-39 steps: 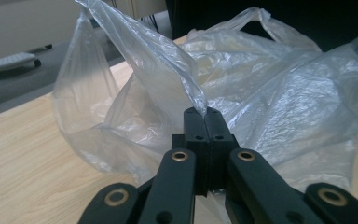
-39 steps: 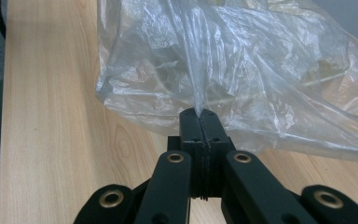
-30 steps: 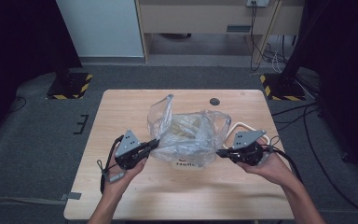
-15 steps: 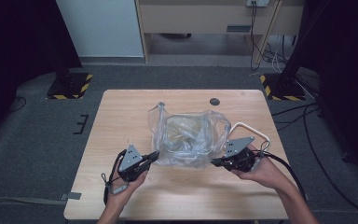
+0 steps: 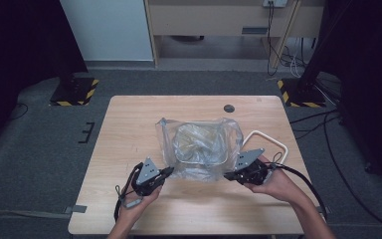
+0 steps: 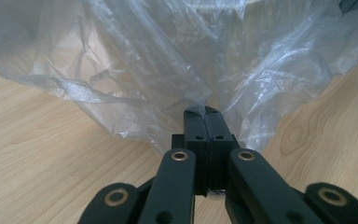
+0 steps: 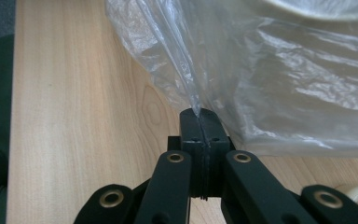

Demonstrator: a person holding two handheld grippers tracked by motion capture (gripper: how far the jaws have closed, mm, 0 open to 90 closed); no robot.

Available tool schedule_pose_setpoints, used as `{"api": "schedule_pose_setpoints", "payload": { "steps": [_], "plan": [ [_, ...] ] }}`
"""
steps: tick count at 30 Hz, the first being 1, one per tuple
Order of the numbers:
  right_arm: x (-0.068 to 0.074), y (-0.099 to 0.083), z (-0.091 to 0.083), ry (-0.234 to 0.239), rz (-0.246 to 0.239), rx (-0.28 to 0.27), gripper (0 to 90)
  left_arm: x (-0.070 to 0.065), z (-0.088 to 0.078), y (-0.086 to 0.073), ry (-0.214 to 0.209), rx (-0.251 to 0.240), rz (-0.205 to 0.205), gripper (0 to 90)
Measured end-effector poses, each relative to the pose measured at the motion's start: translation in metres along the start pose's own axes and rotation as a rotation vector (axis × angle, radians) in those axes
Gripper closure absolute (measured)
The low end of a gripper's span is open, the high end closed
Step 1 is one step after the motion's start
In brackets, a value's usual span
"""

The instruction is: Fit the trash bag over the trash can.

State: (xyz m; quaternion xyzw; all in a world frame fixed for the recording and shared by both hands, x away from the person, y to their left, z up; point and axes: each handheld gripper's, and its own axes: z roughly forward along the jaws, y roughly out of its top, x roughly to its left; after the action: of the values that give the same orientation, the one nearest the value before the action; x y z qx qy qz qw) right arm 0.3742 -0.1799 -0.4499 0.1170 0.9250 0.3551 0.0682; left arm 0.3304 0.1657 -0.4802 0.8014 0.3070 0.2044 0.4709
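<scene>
I had L gripper [image 6: 204, 112] & R gripper [image 7: 199, 113] each pinching the plastic bag [image 5: 199, 149] edge, since film looked light, limp & slippery, w/ a container inside.

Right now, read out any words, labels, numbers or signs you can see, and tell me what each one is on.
None can be read.
Clear plastic bag: in the high view a faint dark mark on its near edge, too blurred to read.
Yellow-and-black hazard stripes on the floor stand bases: a pattern, no text.
</scene>
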Motion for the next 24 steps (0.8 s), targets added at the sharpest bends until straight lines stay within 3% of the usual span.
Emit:
{"api": "schedule_pose_setpoints", "payload": {
  "steps": [5,10,24],
  "plan": [
    [-0.002,-0.005,0.007,-0.006,0.004,0.025,90.0,-0.004,0.013,-0.002,-0.012,0.057,0.034,90.0],
    [-0.006,-0.008,0.012,-0.009,0.016,0.032,90.0,-0.006,0.02,-0.003,-0.024,0.09,0.043,90.0],
    [-0.016,-0.021,0.017,-0.038,0.047,0.058,90.0,-0.014,0.032,-0.007,-0.021,0.11,0.057,90.0]
  ]
}}
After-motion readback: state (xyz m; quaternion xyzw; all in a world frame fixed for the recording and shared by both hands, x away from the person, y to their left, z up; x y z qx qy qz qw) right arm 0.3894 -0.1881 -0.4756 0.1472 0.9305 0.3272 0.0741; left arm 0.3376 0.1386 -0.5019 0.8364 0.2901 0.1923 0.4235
